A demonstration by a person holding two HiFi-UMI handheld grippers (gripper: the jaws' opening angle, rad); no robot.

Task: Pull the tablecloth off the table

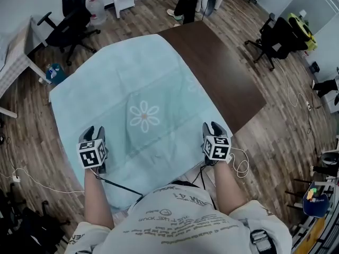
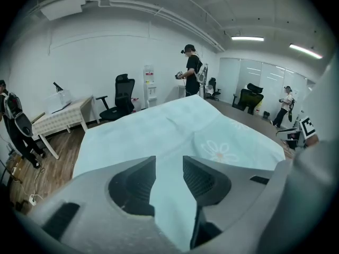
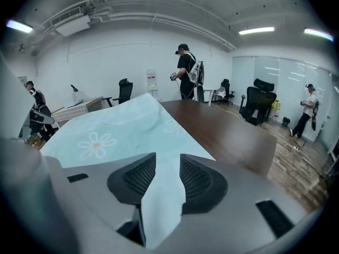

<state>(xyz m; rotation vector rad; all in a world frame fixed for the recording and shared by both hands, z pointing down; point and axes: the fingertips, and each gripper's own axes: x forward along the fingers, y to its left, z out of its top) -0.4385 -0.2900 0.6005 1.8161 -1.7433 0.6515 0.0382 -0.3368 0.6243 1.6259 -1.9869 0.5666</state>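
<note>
A pale blue tablecloth [image 1: 143,110] with a daisy print covers the near and left part of a dark brown table [image 1: 222,73]; the table's far right part is bare. My left gripper [image 1: 94,133] sits at the cloth's near left edge and my right gripper [image 1: 213,127] at its near right corner. In the left gripper view, the left gripper [image 2: 169,165] has its jaws apart, with a strip of the tablecloth [image 2: 175,131] lying between the pads, not pinched. The right gripper [image 3: 168,163] likewise stands open over a fold of the tablecloth [image 3: 122,126].
A person [image 1: 188,1] stands beyond the table's far end. Black office chairs stand at the back left [image 1: 71,20] and at the right [image 1: 278,36]. A white table [image 1: 13,62] is at the left. Cables [image 1: 241,165] trail on the wooden floor.
</note>
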